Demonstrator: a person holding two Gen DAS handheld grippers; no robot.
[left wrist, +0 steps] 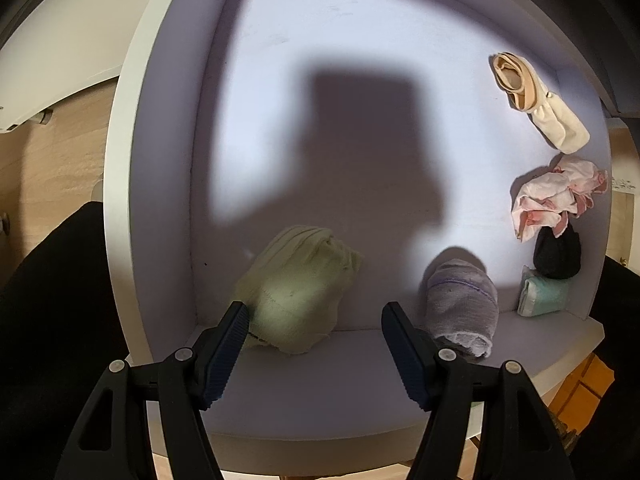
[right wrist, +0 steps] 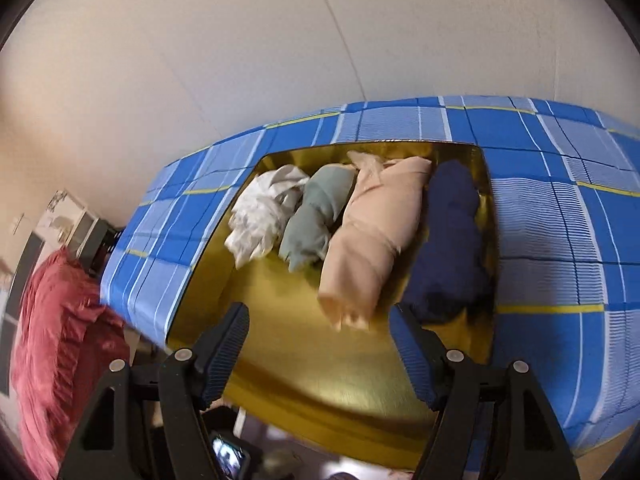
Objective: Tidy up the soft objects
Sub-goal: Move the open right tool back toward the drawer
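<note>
Left tool (left wrist: pixel 314 312) points down into a pale lilac drawer (left wrist: pixel 168 160) with its jaws held wide and nothing pressed between them; its left pad sits just against a rolled pale-green knit bundle (left wrist: pixel 298 288) lying by the drawer's near wall. Just beyond its right pad lies a rolled grey-lilac sock bundle (left wrist: pixel 462 304). Along the drawer's right side sit a small mint-green folded piece (left wrist: pixel 544 296), a black rolled bundle (left wrist: pixel 558 254), a crumpled pink-and-white cloth (left wrist: pixel 556 196) and a cream-and-beige rolled pair (left wrist: pixel 540 100).

Right tool (right wrist: pixel 320 320) stands wide and empty over a shiny gold tray (right wrist: pixel 304 352) resting on a bed with a blue checked sheet (right wrist: pixel 560 208). Four rolled items lie side by side at the tray's far end: a white crumpled cloth (right wrist: pixel 264 212), a grey-green roll (right wrist: pixel 316 216), a long peach roll (right wrist: pixel 376 236) and a navy roll (right wrist: pixel 452 236) near the right pad. A red ruffled cloth (right wrist: pixel 60 340) lies left of the bed.
</note>
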